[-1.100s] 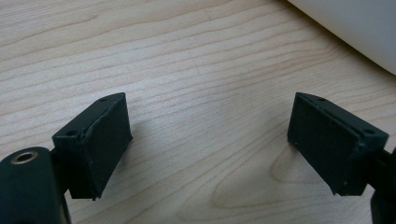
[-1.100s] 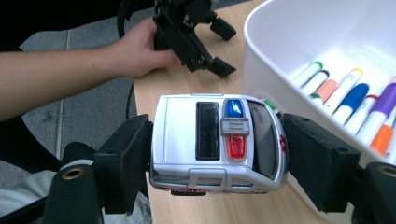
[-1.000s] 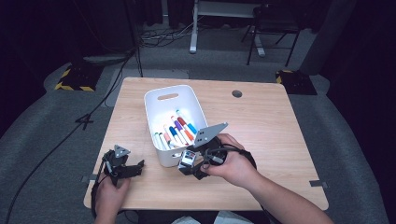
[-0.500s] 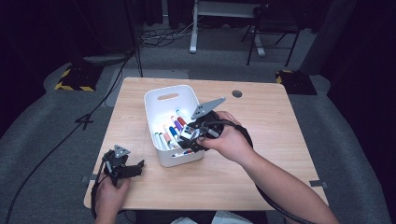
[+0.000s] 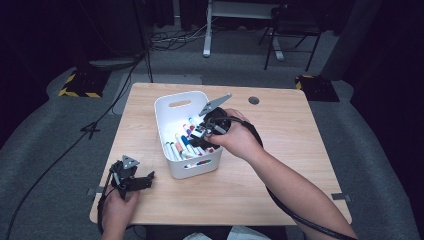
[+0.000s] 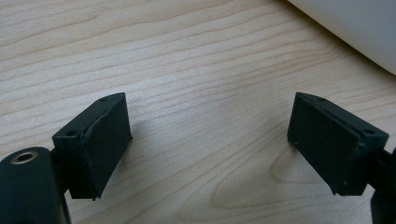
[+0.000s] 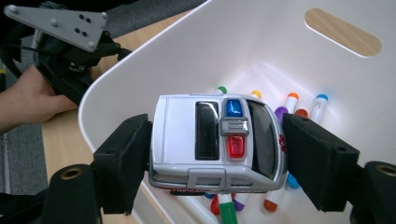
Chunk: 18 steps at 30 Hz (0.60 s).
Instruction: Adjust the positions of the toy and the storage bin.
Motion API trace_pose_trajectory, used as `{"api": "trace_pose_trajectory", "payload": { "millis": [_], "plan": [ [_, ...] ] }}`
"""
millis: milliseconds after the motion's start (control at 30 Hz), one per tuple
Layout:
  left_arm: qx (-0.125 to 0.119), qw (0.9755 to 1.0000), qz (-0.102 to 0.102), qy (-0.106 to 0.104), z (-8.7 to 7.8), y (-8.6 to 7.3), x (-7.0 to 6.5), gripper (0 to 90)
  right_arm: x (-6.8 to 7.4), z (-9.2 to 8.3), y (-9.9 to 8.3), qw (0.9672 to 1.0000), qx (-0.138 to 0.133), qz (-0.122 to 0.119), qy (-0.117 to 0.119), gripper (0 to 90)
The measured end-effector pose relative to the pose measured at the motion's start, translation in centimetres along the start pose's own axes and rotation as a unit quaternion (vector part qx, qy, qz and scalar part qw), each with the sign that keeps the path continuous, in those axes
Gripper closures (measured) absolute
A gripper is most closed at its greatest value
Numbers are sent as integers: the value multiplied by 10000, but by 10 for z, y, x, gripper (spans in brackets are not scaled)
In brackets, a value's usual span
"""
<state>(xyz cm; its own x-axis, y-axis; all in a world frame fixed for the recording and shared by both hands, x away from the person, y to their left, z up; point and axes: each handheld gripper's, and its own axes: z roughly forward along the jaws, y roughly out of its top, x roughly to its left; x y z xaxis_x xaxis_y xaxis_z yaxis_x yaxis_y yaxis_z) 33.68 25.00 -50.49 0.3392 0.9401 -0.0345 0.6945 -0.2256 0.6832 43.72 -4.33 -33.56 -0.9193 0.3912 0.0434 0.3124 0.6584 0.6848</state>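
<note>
Your left tool (image 5: 146, 180) sits low at the lower left of the high view, on the wooden bench (image 5: 280, 170), jaws spread wide and holding nothing; in the left gripper view bare wood grain lies between them and a white wall curves through the upper right corner. Farther up, at frame centre, your right tool (image 7: 215, 158) is clenched on a white toy ambulance (image 7: 218, 140), jaws pressed to its front and rear, roof lights facing the camera. The toy hangs over the white bin (image 5: 170, 107), inside its rim. Below it, coloured markers (image 5: 182, 145) lie loose on the bin floor.
</note>
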Motion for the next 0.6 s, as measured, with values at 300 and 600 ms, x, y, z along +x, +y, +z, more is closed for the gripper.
{"api": "trace_pose_trajectory", "payload": {
  "millis": [300, 600],
  "plan": [
    [-2, 10000, 0, 1, 0, 0, 0, 136, -3, 25, -2, 9992, 391, 59, -24, 266],
    [-2, 10000, 1, 1, 0, 0, 0, 136, -9, 40, -5, 9979, 647, 25, -9, 266]
  ]
}}
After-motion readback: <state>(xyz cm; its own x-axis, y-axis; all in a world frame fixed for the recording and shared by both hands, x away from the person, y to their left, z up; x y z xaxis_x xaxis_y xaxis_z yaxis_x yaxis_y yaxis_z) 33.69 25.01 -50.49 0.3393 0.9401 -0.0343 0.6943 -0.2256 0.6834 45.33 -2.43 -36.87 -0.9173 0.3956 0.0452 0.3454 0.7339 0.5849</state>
